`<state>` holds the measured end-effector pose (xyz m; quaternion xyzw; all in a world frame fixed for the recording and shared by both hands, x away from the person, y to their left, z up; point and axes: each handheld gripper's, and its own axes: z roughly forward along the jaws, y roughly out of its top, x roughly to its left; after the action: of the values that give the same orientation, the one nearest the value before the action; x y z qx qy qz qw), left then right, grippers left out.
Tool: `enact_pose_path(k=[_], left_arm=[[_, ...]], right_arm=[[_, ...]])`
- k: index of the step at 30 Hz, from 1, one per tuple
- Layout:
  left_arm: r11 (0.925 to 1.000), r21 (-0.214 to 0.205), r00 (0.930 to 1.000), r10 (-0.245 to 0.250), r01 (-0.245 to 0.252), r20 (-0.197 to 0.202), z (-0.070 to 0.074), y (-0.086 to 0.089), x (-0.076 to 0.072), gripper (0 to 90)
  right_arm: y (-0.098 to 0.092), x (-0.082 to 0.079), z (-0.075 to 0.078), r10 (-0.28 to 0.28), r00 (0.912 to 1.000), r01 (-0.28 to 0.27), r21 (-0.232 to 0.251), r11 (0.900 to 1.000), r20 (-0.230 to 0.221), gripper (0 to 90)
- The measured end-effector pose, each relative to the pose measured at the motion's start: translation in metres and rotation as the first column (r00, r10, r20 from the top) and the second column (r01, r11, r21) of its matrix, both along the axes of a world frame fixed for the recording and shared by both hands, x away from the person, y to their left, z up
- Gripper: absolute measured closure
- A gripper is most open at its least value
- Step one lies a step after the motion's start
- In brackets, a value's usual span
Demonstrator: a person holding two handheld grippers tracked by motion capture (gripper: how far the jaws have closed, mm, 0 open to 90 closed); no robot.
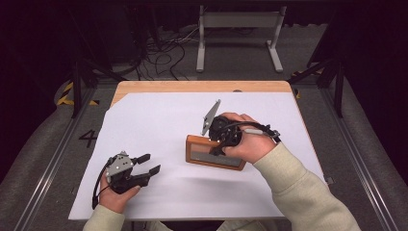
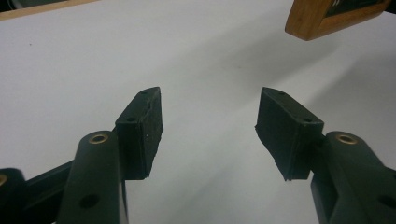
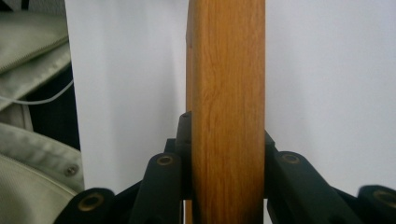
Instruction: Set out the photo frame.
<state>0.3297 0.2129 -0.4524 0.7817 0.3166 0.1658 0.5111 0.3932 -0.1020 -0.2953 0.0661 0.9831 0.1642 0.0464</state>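
Observation:
A wooden picture frame (image 1: 211, 155) with a grey pane hangs a little above the white sheet right of centre and casts a shadow on it. My right gripper (image 1: 219, 144) comes down on its top edge and is shut on it. In the right gripper view the frame's wooden edge (image 3: 226, 93) runs upright between the two black jaws, and the pads press on both sides. At the lower left my left gripper (image 1: 150, 163) lies low over the sheet, open and with nothing between its jaws (image 2: 210, 126). A corner of the frame (image 2: 317, 18) shows at the upper right of the left gripper view.
A white sheet (image 1: 159, 125) covers most of the wooden table (image 1: 192, 86), whose bare edge shows at the far side. Beyond the table are floor cables (image 1: 163, 53) and a white stand (image 1: 238, 29). A light sleeve (image 1: 298, 187) reaches in from the lower right.

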Motion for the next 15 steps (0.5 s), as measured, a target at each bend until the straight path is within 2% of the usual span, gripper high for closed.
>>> enact_pose_path(k=[5, 6, 10, 15], left_arm=[[1.0000, 0.003, 1.0000, 0.000, 0.000, -0.001, 0.000, 0.000, 0.000, 41.2], [1.0000, 0.008, 1.0000, -0.001, 0.001, -0.001, 0.000, 0.000, 0.000, 41.2], [0.9999, 0.011, 1.0000, 0.003, -0.003, -0.004, 0.000, 0.000, 0.001, 41.2], [1.0000, 0.009, 1.0000, 0.003, -0.003, -0.005, -0.001, 0.000, 0.001, 41.1]], right_arm=[[0.002, 0.008, -0.002, 0.086, 0.9962, -0.086, -0.004, 0.9963, -0.015, 72.7], [0.003, 0.011, -0.003, 0.094, 0.9951, -0.094, -0.005, 0.9956, -0.030, 72.7], [0.004, 0.022, -0.013, 0.095, 0.9942, -0.096, -0.026, 0.9950, -0.050, 72.7], [0.001, 0.037, -0.028, 0.067, 0.9953, -0.069, -0.034, 0.9970, -0.070, 72.7]])
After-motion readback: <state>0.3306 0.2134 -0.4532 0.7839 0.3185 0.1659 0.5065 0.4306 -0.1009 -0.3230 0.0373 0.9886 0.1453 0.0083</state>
